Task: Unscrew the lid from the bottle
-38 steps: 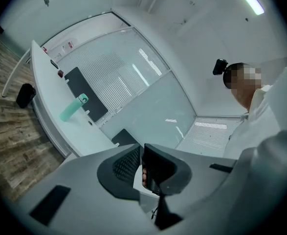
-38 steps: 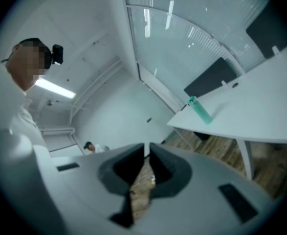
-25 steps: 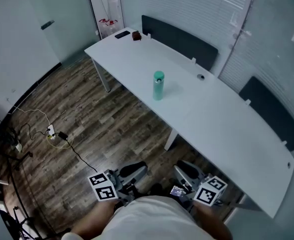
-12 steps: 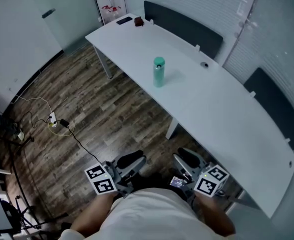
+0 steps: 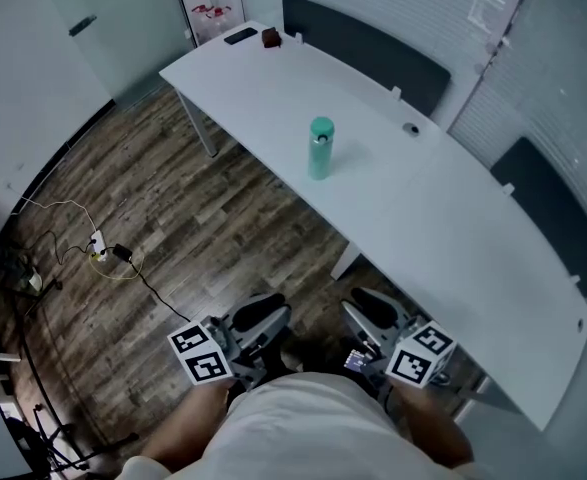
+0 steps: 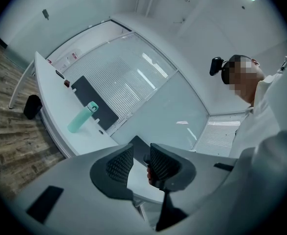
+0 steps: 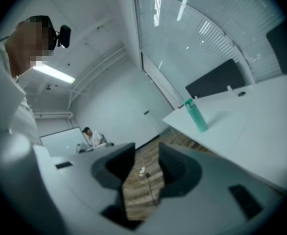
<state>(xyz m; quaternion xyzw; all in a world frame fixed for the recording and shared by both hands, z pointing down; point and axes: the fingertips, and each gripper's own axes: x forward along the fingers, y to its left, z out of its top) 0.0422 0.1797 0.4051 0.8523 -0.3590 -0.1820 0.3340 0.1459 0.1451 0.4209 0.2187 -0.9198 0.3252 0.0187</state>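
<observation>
A mint-green bottle [image 5: 320,149] with its lid on stands upright near the middle of the long white table [image 5: 443,228]. It also shows far off in the left gripper view as the bottle [image 6: 82,117] and in the right gripper view as the bottle [image 7: 196,114]. My left gripper [image 5: 258,318] and right gripper [image 5: 371,313] hang low against my body, over the wood floor and well short of the bottle. The left gripper [image 6: 141,163] is open with nothing gripped. The right gripper [image 7: 146,163] is open too, and only floor shows in its gap.
A dark phone [image 5: 241,36] and a small reddish object [image 5: 270,37] lie at the table's far left end. Dark panels [image 5: 363,63] stand behind the table. Cables and a power strip [image 5: 108,258] lie on the floor at left. A person [image 7: 90,137] sits far off.
The head view has shifted a little and the bottle now sits slightly lower in the frame. Both grippers stay low by my body, nudged slightly; the bottle has not moved on the table.
</observation>
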